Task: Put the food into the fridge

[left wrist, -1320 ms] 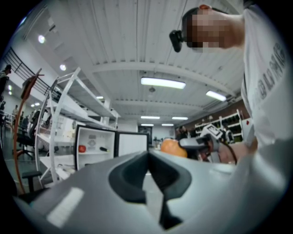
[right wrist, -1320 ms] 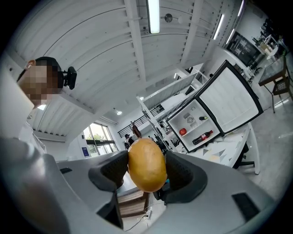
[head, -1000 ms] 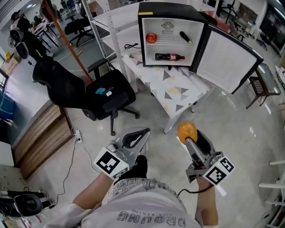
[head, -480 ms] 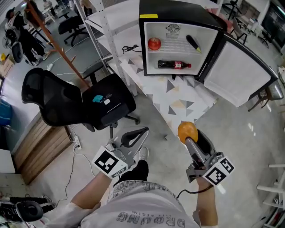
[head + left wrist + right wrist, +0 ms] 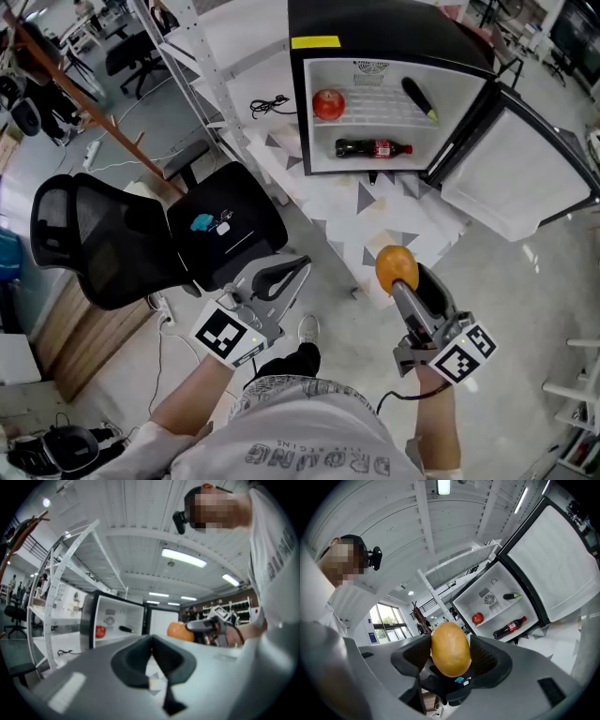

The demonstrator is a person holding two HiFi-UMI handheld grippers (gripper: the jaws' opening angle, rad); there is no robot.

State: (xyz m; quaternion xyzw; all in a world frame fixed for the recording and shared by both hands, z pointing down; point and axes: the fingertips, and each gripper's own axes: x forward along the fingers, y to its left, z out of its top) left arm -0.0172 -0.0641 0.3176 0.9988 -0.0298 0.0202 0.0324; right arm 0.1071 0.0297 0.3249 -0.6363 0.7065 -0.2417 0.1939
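My right gripper (image 5: 397, 274) (image 5: 451, 654) is shut on an orange-yellow fruit (image 5: 396, 267) (image 5: 450, 648), which also shows in the left gripper view (image 5: 179, 632). It hangs over the floor, short of the patterned table. The small black fridge (image 5: 394, 42) stands on that table with its door (image 5: 520, 173) swung open to the right. Inside, a red apple (image 5: 328, 104) (image 5: 477, 618) and a dark eggplant (image 5: 418, 98) lie on the upper shelf, a cola bottle (image 5: 372, 148) (image 5: 510, 626) below. My left gripper (image 5: 286, 273) (image 5: 151, 651) is shut with nothing in it, low at the left.
A black office chair (image 5: 141, 234) stands left of my left gripper with small items on its seat. The patterned white table (image 5: 384, 211) carries the fridge. White shelving (image 5: 197, 66) rises behind it. A black cable (image 5: 267, 101) lies on the table's far end.
The view has closed in on the fridge, which now looms larger and nearer. Both grippers keep their hold and stance; the fruit stays in the right one.
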